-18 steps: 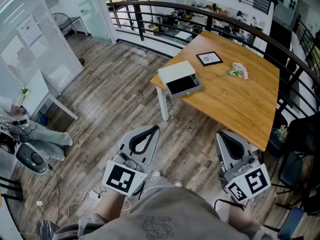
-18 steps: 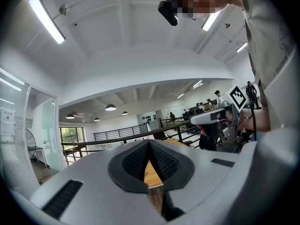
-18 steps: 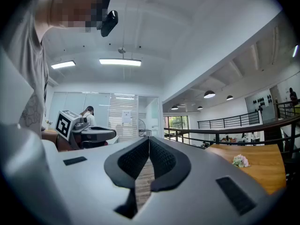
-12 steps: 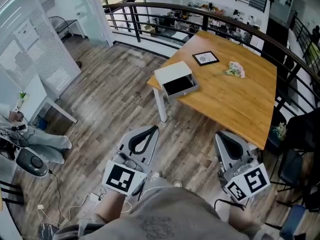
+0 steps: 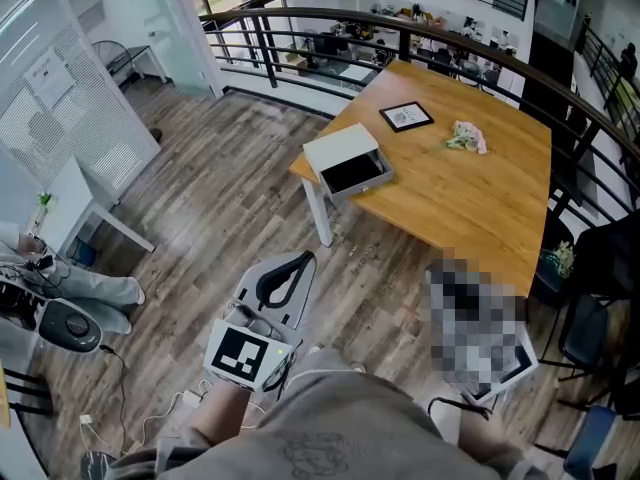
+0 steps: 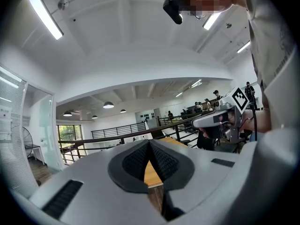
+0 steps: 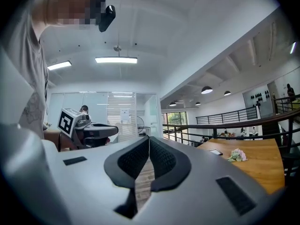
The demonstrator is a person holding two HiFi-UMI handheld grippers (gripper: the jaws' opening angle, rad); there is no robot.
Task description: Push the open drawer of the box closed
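Observation:
A white box [image 5: 340, 147] stands on the near left corner of a wooden table [image 5: 470, 203], its drawer [image 5: 358, 174] pulled open towards me with a dark, empty-looking inside. Both grippers hang low over the floor, well short of the table. My left gripper [image 5: 306, 257] points at the table leg, jaws shut with nothing between them; its pads meet at the tip [image 6: 149, 142]. My right gripper [image 7: 149, 139] is also shut and empty; in the head view a blurred patch covers it. Each gripper shows in the other's view: the right gripper [image 6: 220, 119], the left gripper [image 7: 89, 128].
On the table lie a framed picture [image 5: 405, 117] and a small bunch of flowers [image 5: 463, 137]. A dark railing [image 5: 300, 16] curves behind the table. Dark chairs [image 5: 590, 338] stand at the right. A seated person [image 5: 60, 278] and a small white table [image 5: 75, 183] are at the left.
The table and box have slid slightly up and left in the head view. Both grippers stay shut, in about the same place low in the view.

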